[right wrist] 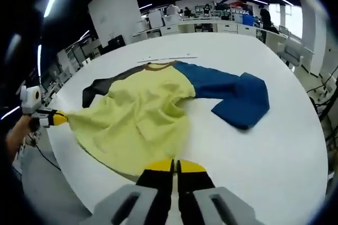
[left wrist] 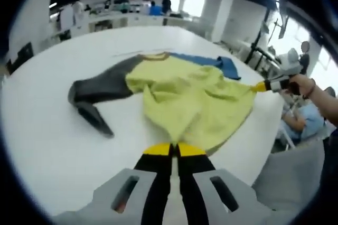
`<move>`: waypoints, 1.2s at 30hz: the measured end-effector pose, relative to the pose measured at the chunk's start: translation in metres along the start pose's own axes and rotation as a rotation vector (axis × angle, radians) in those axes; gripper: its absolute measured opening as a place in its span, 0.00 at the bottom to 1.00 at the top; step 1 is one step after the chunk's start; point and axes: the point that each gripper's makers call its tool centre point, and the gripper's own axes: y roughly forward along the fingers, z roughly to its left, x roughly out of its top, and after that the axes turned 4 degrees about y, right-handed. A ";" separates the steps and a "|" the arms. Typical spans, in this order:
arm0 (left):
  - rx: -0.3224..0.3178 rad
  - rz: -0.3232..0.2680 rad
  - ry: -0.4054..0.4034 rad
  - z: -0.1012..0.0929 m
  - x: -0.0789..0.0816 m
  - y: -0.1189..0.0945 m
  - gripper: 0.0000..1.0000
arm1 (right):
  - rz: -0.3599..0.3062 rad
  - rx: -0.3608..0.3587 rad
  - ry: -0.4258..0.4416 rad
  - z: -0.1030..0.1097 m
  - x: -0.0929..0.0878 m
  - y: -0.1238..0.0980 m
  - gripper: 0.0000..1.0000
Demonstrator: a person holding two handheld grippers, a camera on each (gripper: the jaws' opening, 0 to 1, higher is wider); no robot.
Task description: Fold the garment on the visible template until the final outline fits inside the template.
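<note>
A long-sleeved garment lies spread on the white table [left wrist: 42, 130], with a yellow body [left wrist: 185, 98], a grey sleeve [left wrist: 97, 90] and a blue sleeve [left wrist: 211, 62]. My left gripper [left wrist: 174, 150] is shut on the yellow hem at the near edge. My right gripper [left wrist: 260, 86] comes in from the right, pinching the other hem corner and pulling it taut. In the right gripper view, that gripper [right wrist: 175, 167] is shut on the hem of the yellow body [right wrist: 142, 114]. My left gripper [right wrist: 59, 118] holds the far corner there. The blue sleeve [right wrist: 237, 98] lies folded over.
A thin pale line [right wrist: 166, 58] is marked on the table just beyond the collar [right wrist: 161, 66]. The table edge [right wrist: 68, 167] runs close under the hem. A hand [left wrist: 306, 85] holds the right gripper. Desks, chairs and people stand behind the table.
</note>
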 end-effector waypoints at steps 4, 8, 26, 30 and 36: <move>0.001 0.020 -0.021 -0.004 -0.009 -0.005 0.00 | -0.002 -0.006 0.017 0.001 -0.008 -0.005 0.00; -0.002 0.032 -0.057 -0.005 -0.020 -0.010 0.00 | 0.000 -0.009 0.052 0.000 -0.016 -0.008 0.00; -0.005 0.098 -0.230 -0.009 -0.064 -0.026 0.00 | 0.046 -0.040 0.080 -0.003 -0.051 -0.018 0.00; -0.016 0.119 -0.268 -0.012 -0.071 -0.024 0.00 | 0.054 -0.043 0.093 -0.002 -0.057 -0.018 0.00; 0.002 0.156 -0.308 -0.010 -0.080 -0.028 0.00 | 0.072 -0.047 0.095 -0.003 -0.063 -0.016 0.00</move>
